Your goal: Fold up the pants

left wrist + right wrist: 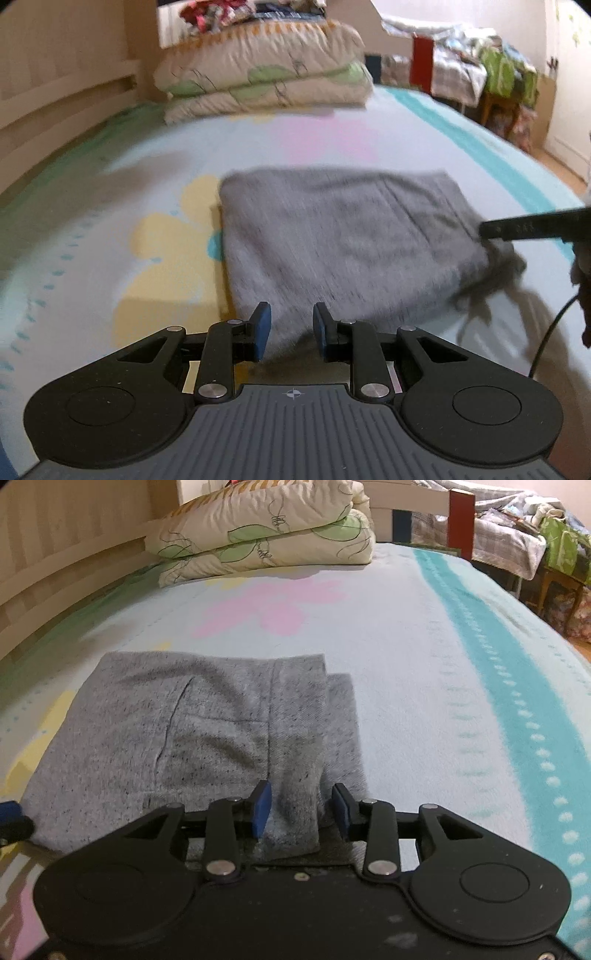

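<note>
The grey pants [343,236] lie folded into a rough rectangle on the bed; the left wrist view is blurred. My left gripper [291,332] is open at the near edge of the fabric, holding nothing. In the right wrist view the pants [192,731] show a pocket seam and a folded flap. My right gripper [301,810] is open, its blue pads either side of the near right corner of the fabric. The right gripper's finger [532,227] shows at the right edge of the left view, at the pants' right corner. The left gripper's tip [13,821] shows at the far left.
The bed [406,664] has a pale blue cover with pink and yellow flowers and a teal stripe [517,686]. A folded quilt [266,531] lies at the far end by the wooden headboard [55,554]. Cluttered furniture [480,74] stands beyond the right side. A black cable [550,332] hangs at right.
</note>
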`<state>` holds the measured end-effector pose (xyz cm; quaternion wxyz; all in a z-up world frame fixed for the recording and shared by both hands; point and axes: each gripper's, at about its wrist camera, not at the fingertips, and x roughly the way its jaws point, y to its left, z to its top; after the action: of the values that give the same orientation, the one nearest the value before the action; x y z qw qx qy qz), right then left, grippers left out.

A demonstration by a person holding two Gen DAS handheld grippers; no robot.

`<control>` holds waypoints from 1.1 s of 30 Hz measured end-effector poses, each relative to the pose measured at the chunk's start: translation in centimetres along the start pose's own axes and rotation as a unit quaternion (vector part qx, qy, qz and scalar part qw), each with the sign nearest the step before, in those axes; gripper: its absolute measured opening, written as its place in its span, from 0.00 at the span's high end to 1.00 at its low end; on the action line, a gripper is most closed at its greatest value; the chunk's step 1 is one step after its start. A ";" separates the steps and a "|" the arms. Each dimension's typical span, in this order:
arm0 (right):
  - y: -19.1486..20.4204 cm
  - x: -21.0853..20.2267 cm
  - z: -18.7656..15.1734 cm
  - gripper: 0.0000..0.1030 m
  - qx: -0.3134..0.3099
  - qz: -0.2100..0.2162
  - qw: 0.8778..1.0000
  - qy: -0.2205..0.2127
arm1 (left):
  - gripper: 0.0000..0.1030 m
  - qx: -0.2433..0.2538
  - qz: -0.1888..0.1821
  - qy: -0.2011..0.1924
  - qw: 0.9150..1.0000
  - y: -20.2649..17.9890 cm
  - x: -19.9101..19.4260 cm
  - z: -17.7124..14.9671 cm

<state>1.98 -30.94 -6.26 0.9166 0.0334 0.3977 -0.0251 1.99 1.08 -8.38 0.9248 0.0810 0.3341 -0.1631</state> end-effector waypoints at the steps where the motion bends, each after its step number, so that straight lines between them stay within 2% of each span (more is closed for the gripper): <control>1: 0.3 -0.5 0.2 0.63 -0.007 -0.010 1.000 -0.016 | 0.76 -0.008 0.001 -0.006 1.000 0.4 -0.1 0.4; 3: 0.6 -1.2 0.7 0.62 -0.017 -0.015 0.999 -0.048 | 0.76 -0.018 -0.005 -0.002 1.000 0.9 0.6 1.3; 5: 0.8 -1.4 1.4 0.62 -0.018 -0.003 0.998 -0.061 | 0.76 -0.022 -0.013 0.010 1.000 1.2 1.8 2.1; 8: 1.6 0.0 2.9 0.62 -0.029 0.015 0.998 -0.059 | 0.76 -0.025 -0.023 0.024 0.999 1.7 3.7 3.5; 12: 2.8 2.6 4.9 0.62 -0.054 0.029 0.996 -0.057 | 0.76 -0.021 -0.024 0.023 0.999 2.2 5.7 5.7; 15: 3.6 5.2 6.5 0.62 -0.074 0.021 0.996 -0.046 | 0.76 -0.025 -0.024 0.029 0.999 2.6 7.5 7.3; 17: 2.9 6.7 7.4 0.62 -0.053 0.002 0.998 -0.032 | 0.76 -0.023 -0.027 0.031 0.999 2.7 8.7 8.2; 20: 0.7 8.9 7.9 0.61 0.009 0.021 1.000 0.000 | 0.76 -0.011 -0.019 0.037 0.999 2.6 11.0 9.2; 24: 0.2 9.4 7.7 0.55 0.007 0.031 0.999 -0.004 | 0.76 -0.031 -0.012 0.056 0.998 3.3 14.2 10.3; 27: -0.1 9.3 7.5 0.52 0.010 0.038 0.999 -0.006 | 0.73 -0.023 0.001 0.095 0.995 3.5 17.1 10.5; 31: -0.3 9.3 7.5 0.51 0.002 0.035 0.999 -0.007 | 0.72 0.018 0.013 0.094 0.995 2.5 16.8 11.1; 33: 0.2 9.1 7.5 0.50 -0.007 0.029 1.000 -0.007 | 0.72 0.007 -0.002 0.084 0.996 3.0 15.4 11.0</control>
<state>13.65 -31.53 -7.78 0.9198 0.0380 0.3905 0.0044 20.74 -2.78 -9.74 0.8926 0.1007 0.4093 -0.1599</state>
